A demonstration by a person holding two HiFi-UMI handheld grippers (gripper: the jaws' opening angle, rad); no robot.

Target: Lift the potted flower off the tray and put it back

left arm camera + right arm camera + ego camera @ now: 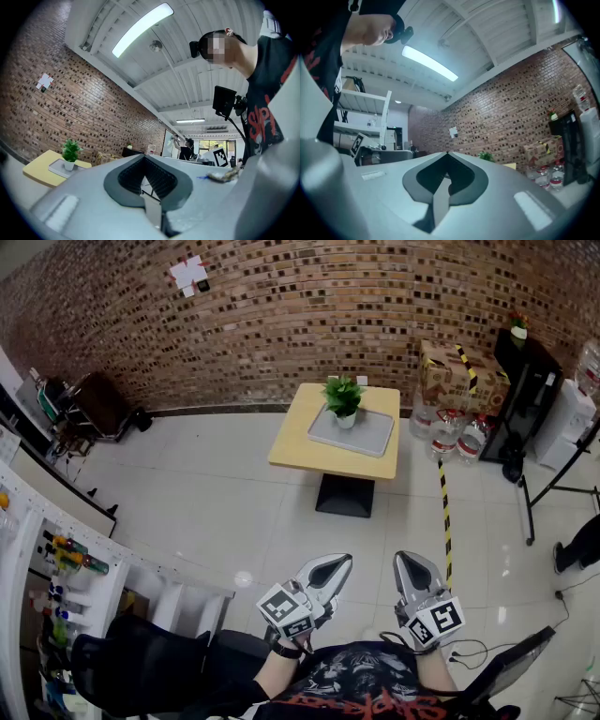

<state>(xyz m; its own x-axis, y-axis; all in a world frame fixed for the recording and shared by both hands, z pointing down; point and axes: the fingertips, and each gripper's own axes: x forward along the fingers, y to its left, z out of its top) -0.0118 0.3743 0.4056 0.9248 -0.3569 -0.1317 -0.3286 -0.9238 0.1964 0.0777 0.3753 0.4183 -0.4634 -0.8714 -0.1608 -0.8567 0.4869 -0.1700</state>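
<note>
While on tray (370, 438), potted flower (343, 399) upright.

L gripper (339, 563) & R gripper (407, 562) both closed, empty (side by side, tips fwd).

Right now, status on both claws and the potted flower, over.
Left claw and right claw shut, empty, well short of the table. Potted flower upright on tray. Nothing in the way.
</note>
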